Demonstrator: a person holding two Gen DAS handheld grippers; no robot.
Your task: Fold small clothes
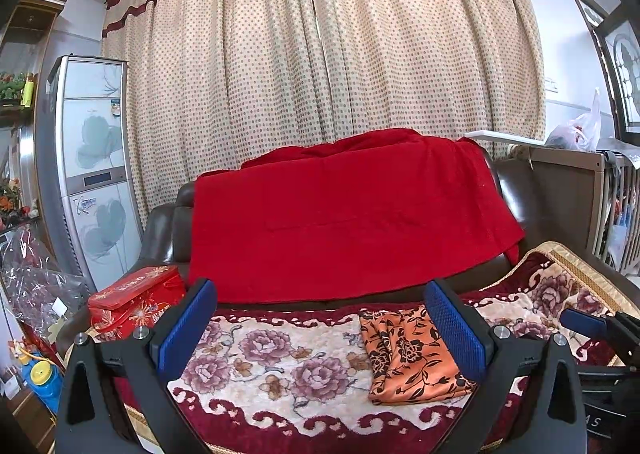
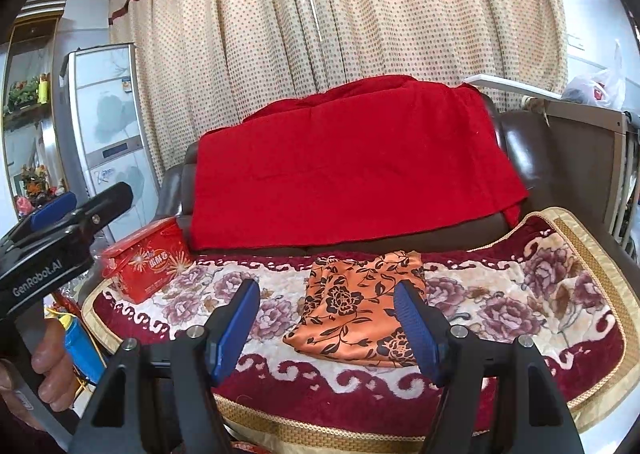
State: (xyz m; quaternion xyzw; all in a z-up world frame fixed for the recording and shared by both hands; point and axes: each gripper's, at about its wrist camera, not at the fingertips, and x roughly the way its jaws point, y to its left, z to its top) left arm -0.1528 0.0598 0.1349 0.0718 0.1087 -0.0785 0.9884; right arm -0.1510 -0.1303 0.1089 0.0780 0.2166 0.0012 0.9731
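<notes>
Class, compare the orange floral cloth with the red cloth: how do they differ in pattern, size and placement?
The orange floral cloth bears black flowers; the red cloth is plain. The orange floral cloth is far smaller than the red cloth. The orange one lies on the floral seat cover; the red one drapes over the sofa back. Neither is held.

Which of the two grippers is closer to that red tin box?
Left. The left gripper hovers open just right of the red tin box. The right gripper is further right, open before the orange floral garment.
</notes>
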